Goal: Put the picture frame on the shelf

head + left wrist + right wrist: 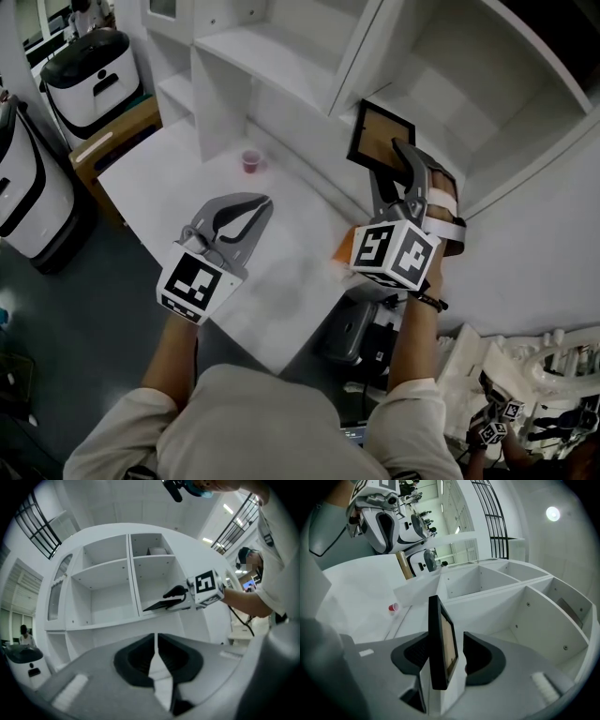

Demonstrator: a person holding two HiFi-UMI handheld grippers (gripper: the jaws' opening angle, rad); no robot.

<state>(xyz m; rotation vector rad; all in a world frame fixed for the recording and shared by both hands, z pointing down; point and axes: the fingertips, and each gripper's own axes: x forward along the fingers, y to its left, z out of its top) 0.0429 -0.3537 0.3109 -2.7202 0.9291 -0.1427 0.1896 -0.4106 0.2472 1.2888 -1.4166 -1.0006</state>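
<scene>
Jaws of the right gripper [449, 654] gape around the upright picture frame [437, 620]. Left gripper's [156, 645] jaws are closed, empty.

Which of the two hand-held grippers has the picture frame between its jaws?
The right hand-held gripper: the black picture frame stands between its parted jaws at the shelf. The left hand-held gripper has shut jaws, nothing between them.

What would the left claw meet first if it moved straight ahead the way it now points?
Most likely the white shelf, at its front ledge under the open compartments. Nothing shows in between. The picture frame sits just right of that line; depth is unclear.
</scene>
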